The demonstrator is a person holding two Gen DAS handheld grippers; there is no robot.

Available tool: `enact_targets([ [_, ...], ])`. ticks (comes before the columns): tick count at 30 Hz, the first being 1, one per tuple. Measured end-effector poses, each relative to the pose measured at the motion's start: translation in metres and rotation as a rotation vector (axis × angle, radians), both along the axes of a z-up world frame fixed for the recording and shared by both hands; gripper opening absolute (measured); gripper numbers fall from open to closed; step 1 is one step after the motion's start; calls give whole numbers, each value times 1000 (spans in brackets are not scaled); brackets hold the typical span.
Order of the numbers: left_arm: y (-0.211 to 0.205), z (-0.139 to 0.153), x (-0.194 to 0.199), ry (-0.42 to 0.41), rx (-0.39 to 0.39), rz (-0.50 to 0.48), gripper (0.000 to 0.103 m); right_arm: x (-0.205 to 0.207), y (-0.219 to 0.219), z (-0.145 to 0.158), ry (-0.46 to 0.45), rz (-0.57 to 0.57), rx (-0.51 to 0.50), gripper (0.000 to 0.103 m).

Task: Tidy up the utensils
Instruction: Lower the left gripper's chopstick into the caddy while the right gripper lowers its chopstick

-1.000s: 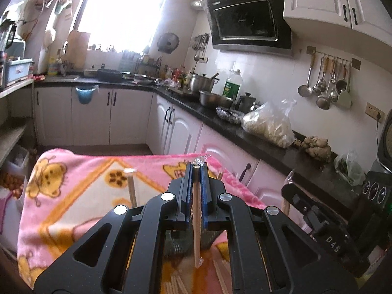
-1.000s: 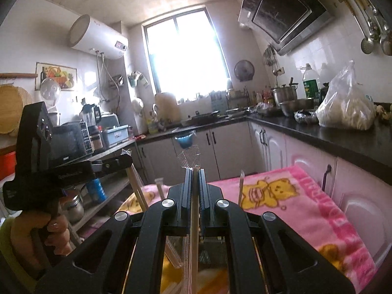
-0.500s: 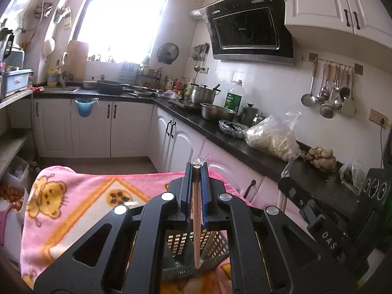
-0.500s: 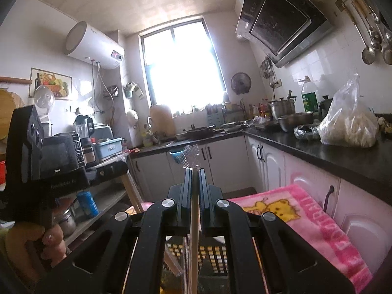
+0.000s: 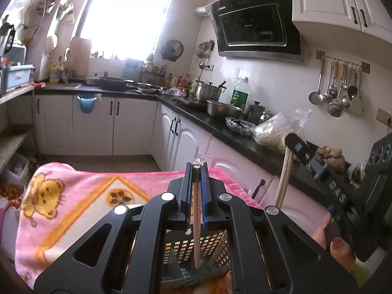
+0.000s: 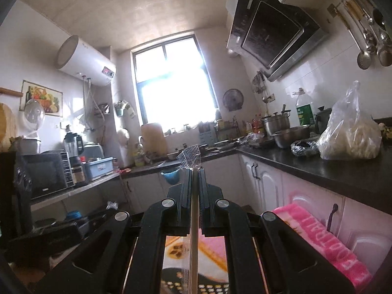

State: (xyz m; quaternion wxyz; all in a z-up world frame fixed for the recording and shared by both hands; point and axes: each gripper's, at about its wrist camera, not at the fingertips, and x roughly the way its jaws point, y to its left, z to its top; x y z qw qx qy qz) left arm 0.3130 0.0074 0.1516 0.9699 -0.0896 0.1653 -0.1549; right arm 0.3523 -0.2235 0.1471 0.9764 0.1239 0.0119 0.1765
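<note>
My left gripper is shut on a wooden chopstick that hangs down into a dark perforated utensil basket on the pink blanket. My right gripper is shut on a plastic-wrapped chopstick, its clear wrapper sticking out above the tips. The basket's rim shows at the bottom of the right wrist view. In the left wrist view the right gripper holds its chopstick upright to the right of the basket.
A black counter along the right carries pots, a bottle and a plastic bag. White cabinets stand behind. A shelf with a microwave is on the left. Ladles hang on the wall.
Both grippers have risen and tilted up with their chopsticks still held. The basket has come into view under the left gripper, and loose chopsticks on the blanket have dropped out of sight.
</note>
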Motion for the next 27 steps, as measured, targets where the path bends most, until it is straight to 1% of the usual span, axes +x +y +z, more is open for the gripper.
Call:
enact_targets([
  [10, 3, -30, 12, 50, -8, 8, 2, 18, 4, -21, -29, -78, -9, 6],
  [15, 6, -43, 15, 72, -20, 9, 2, 24, 5, -33, -37, -98, -2, 6],
  [23, 6, -58, 17, 98, -25, 10, 2, 22, 12, -50, -62, -138, 2, 6],
  [27, 3, -63, 15, 93, -12, 16, 2, 19, 16, -60, -64, -156, -1, 6],
])
